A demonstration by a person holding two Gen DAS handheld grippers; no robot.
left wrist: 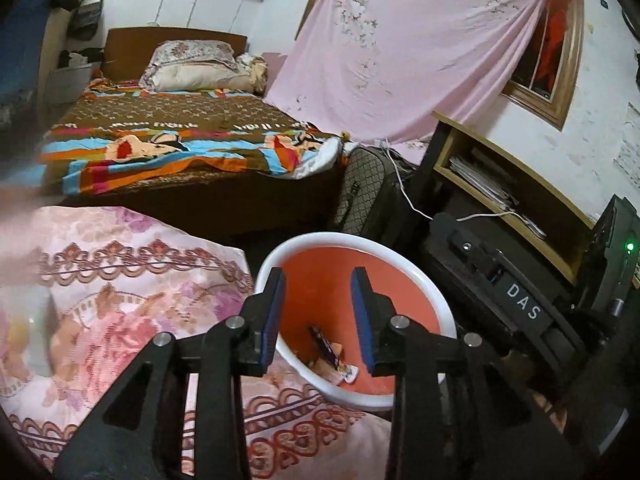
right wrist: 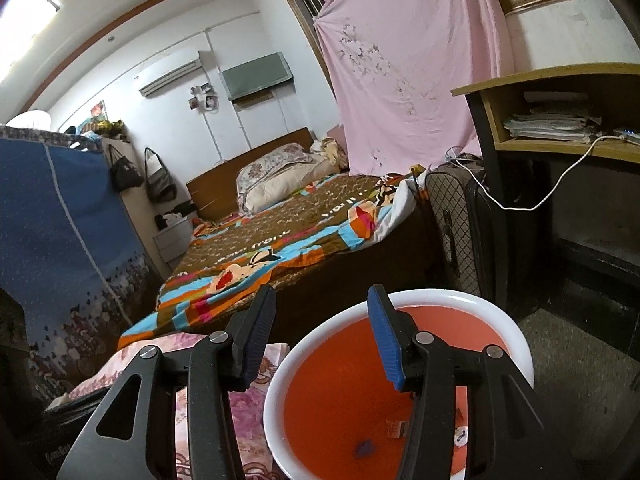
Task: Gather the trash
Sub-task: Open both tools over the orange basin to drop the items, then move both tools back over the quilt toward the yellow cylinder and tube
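A bed (left wrist: 168, 148) with a striped, many-coloured cover fills the far side of the room, a pink sheet (left wrist: 404, 48) hanging over the window to its right and a wooden desk (right wrist: 560, 80) against the right wall. Near the cameras lies a pink flowered quilt (left wrist: 120, 280), and just right of it stands the bin (left wrist: 408, 398), orange inside with a white rim. The left gripper (left wrist: 318, 322) tilts down over the bin's left rim, its blue-padded fingers apart with nothing between them; through the gap, wrappers (left wrist: 332, 354) lie on the bin's floor. The right gripper (right wrist: 322, 338) points more nearly level above the bin's near left edge, its fingers spread wider and also empty, the left one over the quilt and the right one over the bin's mouth. In the left view its black body shows on the right, close beside the bin. A few small scraps (right wrist: 396, 428) sit deep in the bin.
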